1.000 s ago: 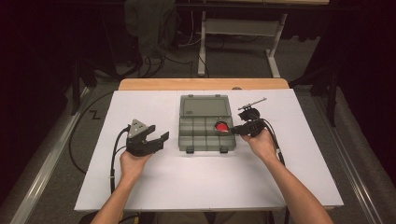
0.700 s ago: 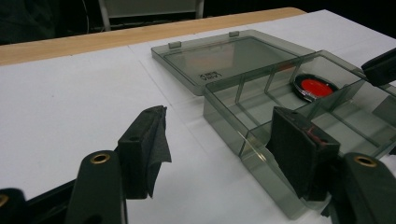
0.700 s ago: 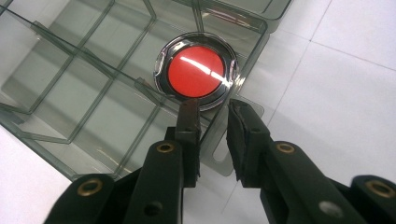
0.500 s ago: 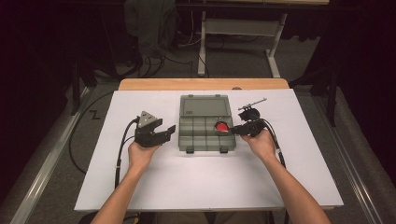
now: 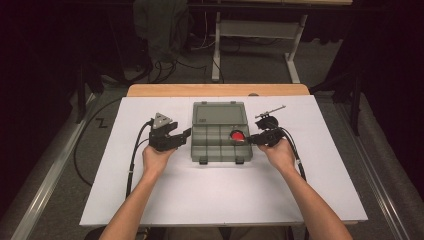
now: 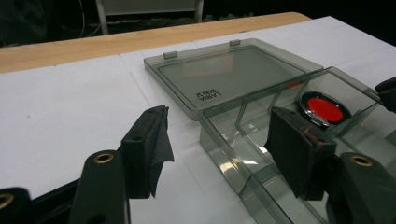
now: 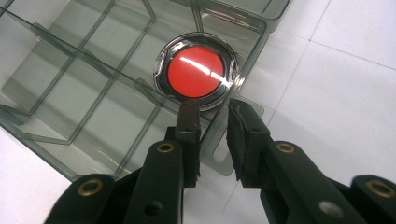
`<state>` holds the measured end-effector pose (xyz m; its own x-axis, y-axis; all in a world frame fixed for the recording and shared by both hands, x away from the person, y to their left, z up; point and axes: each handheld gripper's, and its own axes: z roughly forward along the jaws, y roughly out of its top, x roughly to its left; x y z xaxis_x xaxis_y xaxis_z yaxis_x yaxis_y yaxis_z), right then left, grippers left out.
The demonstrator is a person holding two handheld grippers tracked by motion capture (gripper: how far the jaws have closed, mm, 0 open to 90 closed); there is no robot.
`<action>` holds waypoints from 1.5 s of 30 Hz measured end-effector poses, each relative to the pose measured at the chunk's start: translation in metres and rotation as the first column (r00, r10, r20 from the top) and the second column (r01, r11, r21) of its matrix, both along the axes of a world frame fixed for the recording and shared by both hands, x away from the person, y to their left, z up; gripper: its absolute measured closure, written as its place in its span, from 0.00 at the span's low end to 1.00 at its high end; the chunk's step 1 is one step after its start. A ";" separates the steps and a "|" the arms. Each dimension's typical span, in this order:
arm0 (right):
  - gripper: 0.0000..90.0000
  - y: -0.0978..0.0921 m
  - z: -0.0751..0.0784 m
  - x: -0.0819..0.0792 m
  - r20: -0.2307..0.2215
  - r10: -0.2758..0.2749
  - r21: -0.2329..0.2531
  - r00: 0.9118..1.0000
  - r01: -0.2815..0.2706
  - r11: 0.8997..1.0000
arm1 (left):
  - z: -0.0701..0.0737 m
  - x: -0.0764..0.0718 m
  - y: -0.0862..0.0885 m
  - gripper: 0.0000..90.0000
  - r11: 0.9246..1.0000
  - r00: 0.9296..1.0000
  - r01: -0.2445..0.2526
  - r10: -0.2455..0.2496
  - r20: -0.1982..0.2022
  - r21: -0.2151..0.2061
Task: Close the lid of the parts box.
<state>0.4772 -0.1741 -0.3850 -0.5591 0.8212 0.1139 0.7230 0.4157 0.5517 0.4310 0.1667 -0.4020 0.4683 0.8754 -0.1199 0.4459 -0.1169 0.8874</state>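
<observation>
Reaching into an open organizer box from both sides at the middle of the counter.

Nearest, the person's forearms come in over the counter's (image 5: 210, 200) near edge. The left gripper (image 5: 172, 138) sits just beside the box's left wall, its fingers (image 6: 148, 144) spread wide with nothing between them. The right gripper (image 5: 256, 138) is at the box's right wall, its fingers (image 7: 189, 126) a narrow gap apart and empty, tips just short of the red disc (image 7: 194, 71). That disc lies in the box's (image 5: 210, 150) right rear compartment. Farther back, the clear lid (image 6: 224, 74) lies flat open toward the counter's far edge.
</observation>
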 end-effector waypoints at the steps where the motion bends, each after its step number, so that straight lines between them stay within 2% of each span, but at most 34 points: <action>1: 0.85 0.000 0.000 0.000 0.000 -0.001 0.000 1.000 0.001 1.000 | 0.000 0.002 -0.001 0.44 1.000 1.000 0.000 0.000 -0.005 0.006; 5: 0.85 0.000 0.000 0.000 0.001 0.000 0.001 1.000 0.000 1.000 | 0.004 0.008 -0.004 0.44 1.000 1.000 -0.001 0.001 -0.031 0.004; 11: 0.85 0.000 0.000 0.000 0.000 -0.001 0.001 1.000 0.001 1.000 | 0.010 0.020 -0.007 0.46 1.000 0.995 0.005 -0.005 -0.097 0.003; 16: 0.85 0.000 0.000 0.000 0.001 0.000 0.000 1.000 0.000 1.000 | 0.014 0.031 -0.011 0.49 1.000 0.986 0.019 -0.017 -0.169 0.014; 22: 0.85 0.000 0.000 0.000 0.004 0.000 -0.001 1.000 0.000 1.000 | 0.017 0.045 -0.020 0.50 0.998 0.978 0.014 0.000 -0.209 0.069; 27: 0.85 0.000 0.000 0.000 0.004 -0.001 -0.002 1.000 0.001 1.000 | 0.020 0.055 -0.024 0.49 0.997 0.971 0.025 -0.008 -0.239 0.069; 28: 0.85 0.000 0.000 0.000 0.004 0.000 -0.002 1.000 0.000 1.000 | 0.020 0.059 -0.025 0.50 0.996 0.966 0.030 -0.008 -0.257 0.083; 31: 0.85 0.000 0.000 0.000 0.002 -0.001 0.000 1.000 0.001 1.000 | 0.021 0.065 -0.027 0.51 0.994 0.958 0.028 0.003 -0.285 0.106; 34: 0.85 0.000 0.000 0.000 0.000 0.000 0.000 1.000 0.000 1.000 | 0.022 0.074 -0.028 0.51 0.995 0.947 0.028 0.006 -0.322 0.101; 36: 0.85 0.000 0.000 0.000 -0.002 0.001 0.001 1.000 -0.001 1.000 | 0.022 0.078 -0.029 0.52 0.995 0.942 0.030 0.005 -0.336 0.099; 39: 0.85 0.000 0.000 0.000 0.000 0.000 0.001 1.000 0.000 1.000 | 0.022 0.085 -0.032 0.53 0.994 0.929 0.033 0.007 -0.370 0.101; 41: 0.85 0.000 0.000 0.000 0.000 0.000 0.000 1.000 0.000 1.000 | 0.022 0.089 -0.033 0.53 0.994 0.925 0.034 0.008 -0.379 0.105; 43: 0.85 0.000 0.000 0.000 0.000 -0.001 0.000 1.000 0.001 1.000 | 0.022 0.093 -0.035 0.53 0.993 0.918 0.034 0.012 -0.397 0.110; 45: 0.85 0.000 0.000 0.000 0.000 0.000 0.000 1.000 0.000 1.000 | 0.021 0.096 -0.036 0.53 0.992 0.913 0.039 0.012 -0.409 0.118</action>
<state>0.4772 -0.1741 -0.3851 -0.5589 0.8213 0.1140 0.7232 0.4156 0.5515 0.5271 0.1309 -0.3807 0.4129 0.8892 -0.1970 0.7635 -0.2199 0.6072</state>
